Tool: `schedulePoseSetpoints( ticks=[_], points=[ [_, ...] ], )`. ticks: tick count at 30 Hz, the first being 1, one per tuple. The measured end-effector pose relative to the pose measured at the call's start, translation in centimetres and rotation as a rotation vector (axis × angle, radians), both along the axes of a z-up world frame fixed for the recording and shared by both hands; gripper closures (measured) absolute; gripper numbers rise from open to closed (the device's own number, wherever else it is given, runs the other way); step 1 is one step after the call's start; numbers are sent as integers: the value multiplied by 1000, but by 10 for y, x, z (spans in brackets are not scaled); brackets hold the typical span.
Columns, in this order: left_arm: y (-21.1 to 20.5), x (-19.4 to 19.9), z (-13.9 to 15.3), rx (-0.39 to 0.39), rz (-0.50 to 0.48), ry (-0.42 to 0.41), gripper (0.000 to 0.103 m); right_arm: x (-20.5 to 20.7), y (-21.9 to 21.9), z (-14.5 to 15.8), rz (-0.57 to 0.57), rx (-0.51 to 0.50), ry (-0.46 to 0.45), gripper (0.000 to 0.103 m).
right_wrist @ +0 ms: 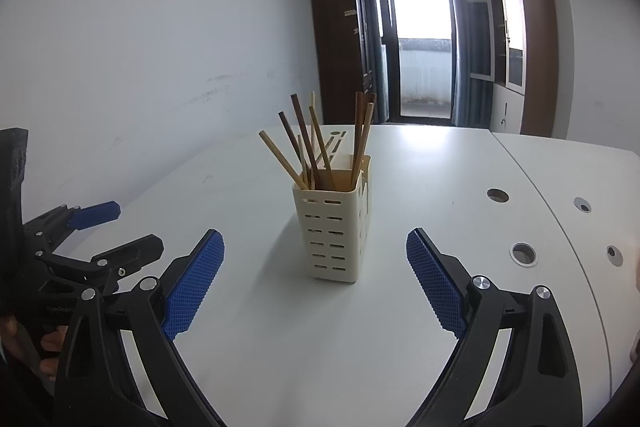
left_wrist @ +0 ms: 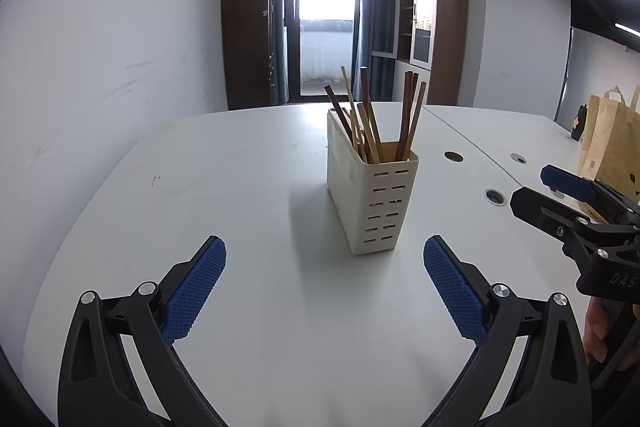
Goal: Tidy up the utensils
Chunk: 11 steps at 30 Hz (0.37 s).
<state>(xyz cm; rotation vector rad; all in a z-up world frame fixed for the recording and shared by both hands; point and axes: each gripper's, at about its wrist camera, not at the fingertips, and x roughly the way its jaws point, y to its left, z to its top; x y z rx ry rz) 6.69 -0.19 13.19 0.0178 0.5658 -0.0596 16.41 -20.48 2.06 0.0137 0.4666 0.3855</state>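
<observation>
A: Where do we stand? Both tools look idle to me.

B: They are. Our left gripper [left_wrist: 324, 291] has its blue pads spread wide with nothing between them, and our right gripper [right_wrist: 316, 287] is spread the same way, also carrying nothing. Both hang above the table [left_wrist: 248, 187], short of the holder [left_wrist: 370, 195].

A: And the utensils?

B: The chopsticks [left_wrist: 370, 119] already stand in the cream slotted holder, mid-table, just beyond both grippers. They lean every which way, light and dark ones mixed, fanned out over the rim. We see no loose ones on the table in either view.

A: So the step in hand, we'd judge, is tidying or sorting what's in the holder?

B: Probably; from here we can't tell which. If we pull one out, we should pinch a single stick high on its free end, where the tops are apart, not down near the rim where they cross.

A: The holder looks tall and narrow.

B: Yes, likely to tip. We'd do well to steady its wall with one gripper while the other lifts straight along the stick's lean, slowly, so neighbours don't drag.

A: Anything nearby to avoid?

B: Only the paper bag [left_wrist: 612, 139] at the far right, well apart.
</observation>
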Motion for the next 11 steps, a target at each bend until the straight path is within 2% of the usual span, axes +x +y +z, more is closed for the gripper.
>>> schedulePoseSetpoints(
  ticks=[11],
  points=[
    [4,2,0,-17,6,0,6,1,0,-3,6,-2,3,10]
  ],
)
